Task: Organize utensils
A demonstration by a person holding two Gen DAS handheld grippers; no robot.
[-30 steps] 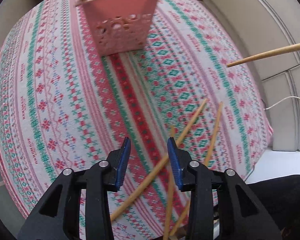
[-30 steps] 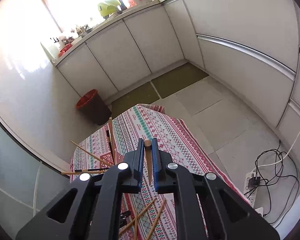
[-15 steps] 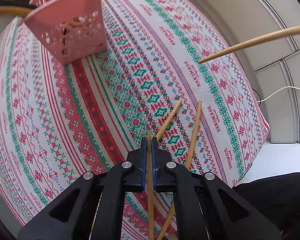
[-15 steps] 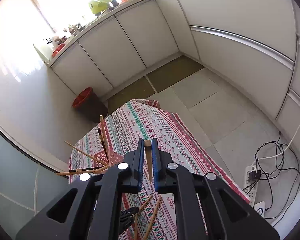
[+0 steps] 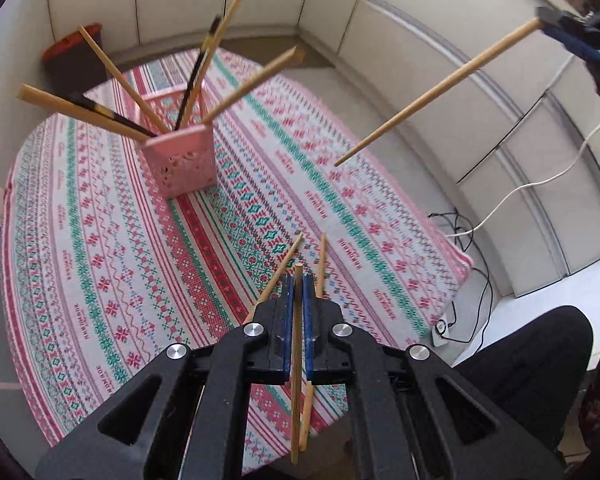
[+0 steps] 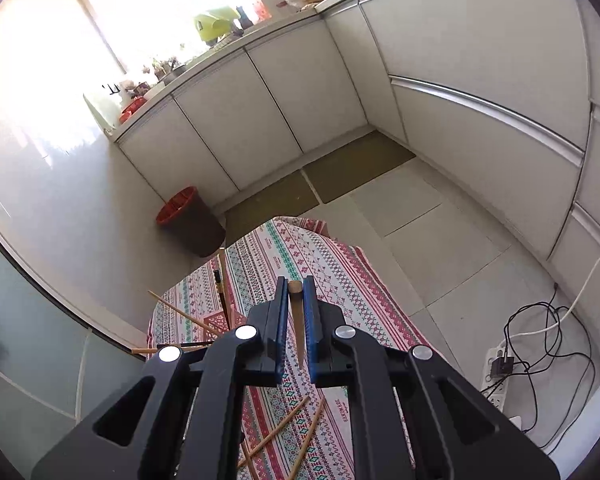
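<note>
Lifted clear of the cloth since half a second ago, the left gripper [image 5: 297,296] now hangs higher above the table, so the pink basket [image 5: 182,162] looks smaller and farther away than before. Its blue fingers [image 5: 287,320] are pressed narrow around a wooden chopstick [image 5: 296,360], which runs along the gap between them, its tip poking out just beyond the fingertips and its other end trailing back toward the camera. Below, on the patterned tablecloth [image 5: 100,260], two loose chopsticks [image 5: 286,266] lie near the front edge, close together and angled toward each other. The basket stands on the far left part of the cloth, holding several chopsticks that fan outward, one of them dark with a pale end [image 5: 96,109]. At the upper right of the left wrist view, the right gripper [image 5: 572,36] holds a second chopstick [image 5: 436,92] in the air, slanting down and left over the table. From the right wrist view, the right gripper [image 6: 296,304] is high above the table, its fingers [image 6: 309,312] closed narrowly on the thick end of its chopstick [image 6: 297,320]. A dark waste bin with a red liner [image 6: 188,224] stands on the floor beyond the table, in front of white cabinets [image 6: 240,120].
</note>
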